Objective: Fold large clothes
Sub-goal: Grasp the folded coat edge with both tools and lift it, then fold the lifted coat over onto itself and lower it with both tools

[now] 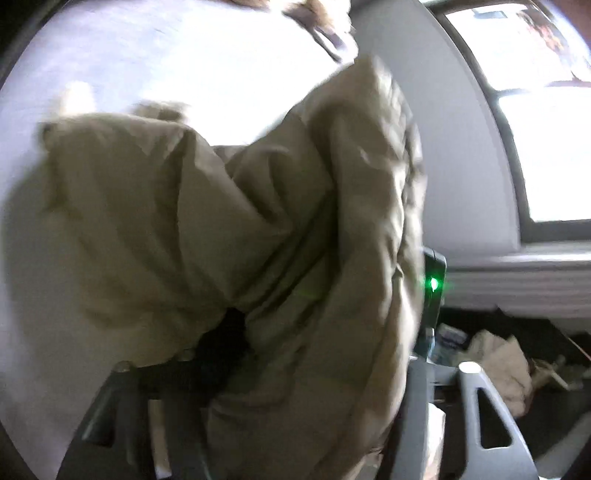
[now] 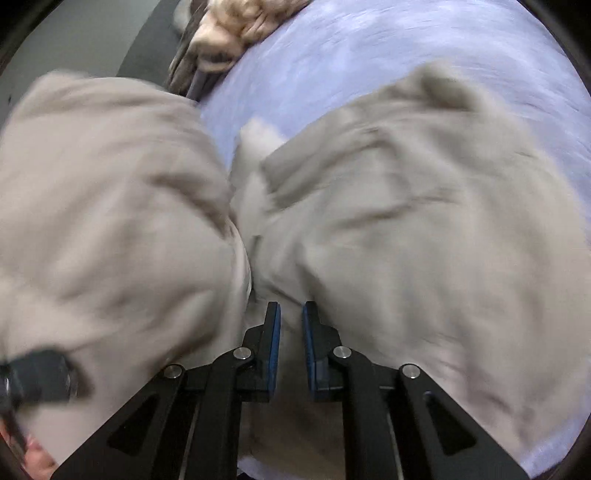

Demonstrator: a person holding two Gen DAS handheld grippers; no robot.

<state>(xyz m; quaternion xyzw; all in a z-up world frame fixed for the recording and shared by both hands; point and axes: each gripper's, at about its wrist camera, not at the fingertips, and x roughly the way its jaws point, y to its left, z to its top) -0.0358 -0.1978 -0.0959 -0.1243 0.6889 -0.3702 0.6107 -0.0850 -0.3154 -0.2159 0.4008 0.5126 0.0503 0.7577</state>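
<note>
Beige garment [image 2: 424, 221], looks like a padded jacket or heavy trousers, can't tell which; both views motion-blurred. It lies bunched on the lavender bed sheet [image 2: 351, 62], part draped near-left, part spread right, with a split between the two lobes.

Right tongs [image 2: 291, 314]: blue pads [image 2: 275, 339] close together with a fold of the beige cloth between them, so clamped on the garment's near edge.

Left tongs [image 1: 295, 369]: fabric [image 1: 221, 221] drapes over the fingers and hides the tips; can't tell if apart or together. Green LED on the device [image 1: 434, 284] just right of the cloth.

Handling, judged: soft, floppy, bulky, probably moderately heavy for cloth, so it will sag and slide off a shallow pinch. Surface looks smooth, maybe slippery. Best hold looks like a seam, hem or thick edge, not mid-panel.

Other clothes piled far [image 2: 236, 33].
</note>
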